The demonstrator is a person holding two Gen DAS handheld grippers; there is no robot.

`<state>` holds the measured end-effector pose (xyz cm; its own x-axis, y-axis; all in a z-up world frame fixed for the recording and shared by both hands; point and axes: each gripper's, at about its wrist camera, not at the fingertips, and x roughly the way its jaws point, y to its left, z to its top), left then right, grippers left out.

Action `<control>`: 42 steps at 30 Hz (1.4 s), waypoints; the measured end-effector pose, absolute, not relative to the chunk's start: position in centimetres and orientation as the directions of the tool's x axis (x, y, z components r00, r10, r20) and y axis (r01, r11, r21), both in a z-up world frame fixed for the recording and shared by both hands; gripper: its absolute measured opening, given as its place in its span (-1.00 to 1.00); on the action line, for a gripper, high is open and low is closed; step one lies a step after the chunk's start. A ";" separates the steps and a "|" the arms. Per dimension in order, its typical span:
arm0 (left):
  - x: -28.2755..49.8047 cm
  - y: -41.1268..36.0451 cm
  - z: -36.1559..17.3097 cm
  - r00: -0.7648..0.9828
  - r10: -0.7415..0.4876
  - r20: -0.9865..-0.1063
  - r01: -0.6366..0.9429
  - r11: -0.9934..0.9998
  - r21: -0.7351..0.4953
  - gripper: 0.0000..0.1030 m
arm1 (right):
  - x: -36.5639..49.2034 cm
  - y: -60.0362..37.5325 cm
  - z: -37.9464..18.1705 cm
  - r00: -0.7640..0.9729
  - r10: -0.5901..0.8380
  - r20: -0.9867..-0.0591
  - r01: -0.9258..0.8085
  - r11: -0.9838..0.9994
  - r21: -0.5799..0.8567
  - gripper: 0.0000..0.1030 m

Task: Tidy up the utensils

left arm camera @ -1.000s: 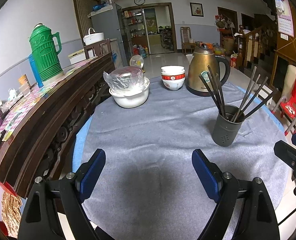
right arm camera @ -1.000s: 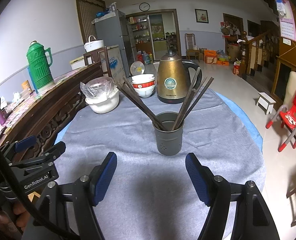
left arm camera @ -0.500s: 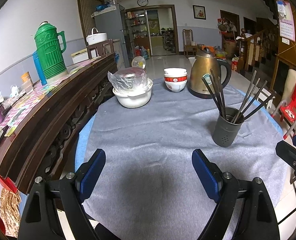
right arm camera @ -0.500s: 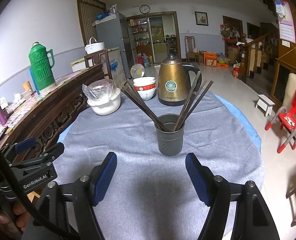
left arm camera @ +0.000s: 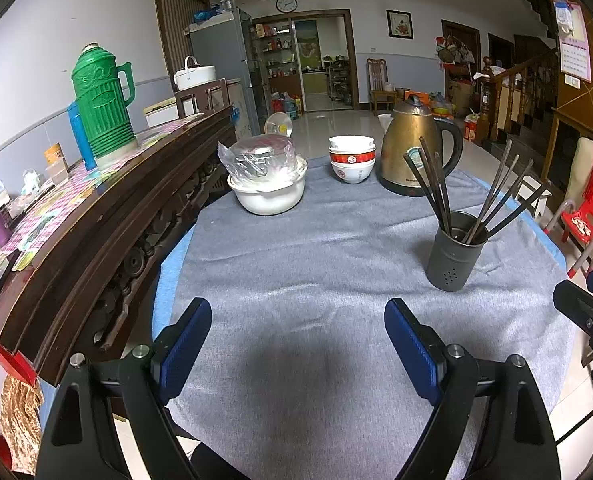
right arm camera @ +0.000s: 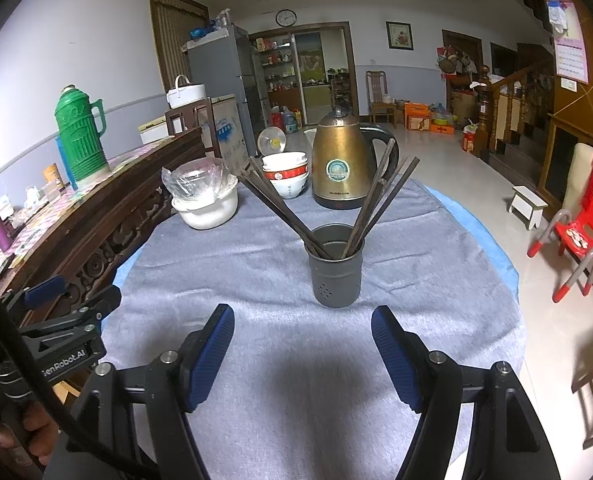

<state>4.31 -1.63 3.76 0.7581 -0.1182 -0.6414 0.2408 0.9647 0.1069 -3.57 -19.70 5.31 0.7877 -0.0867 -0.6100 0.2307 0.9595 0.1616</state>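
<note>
Left tool (left arm camera: 298,344): blue-padded jaws spread wide, released, nothing between them, hovering above the grey cloth-covered round surface (left arm camera: 296,264).
Right tool (right arm camera: 302,350): jaws apart, released, empty.
Holder: dark grey perforated metal cylinder (right arm camera: 335,270) standing upright just ahead of the right tool, ahead and to the right of the left tool.
Chopsticks: long dark chopsticks (right arm camera: 376,204) leaning inside the holder, fanned to both sides.
Beyond holder: brass-coloured electric kettle (right arm camera: 340,164), stacked red-and-white bowls (right arm camera: 286,176).
</note>
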 end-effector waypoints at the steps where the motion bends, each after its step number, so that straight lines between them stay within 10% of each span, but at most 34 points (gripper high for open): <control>1: 4.3 -1.6 3.8 0.758 -0.117 -0.641 0.240 0.965 0.108 0.72 | -3.6 -19.8 5.3 0.787 -0.087 -0.611 0.233 0.959 0.164 0.45; 42: 5.3 -1.3 3.1 0.750 -0.097 -0.654 0.228 0.966 0.118 0.72 | -2.0 -20.1 4.5 0.770 -0.087 -0.632 0.249 0.953 0.172 0.44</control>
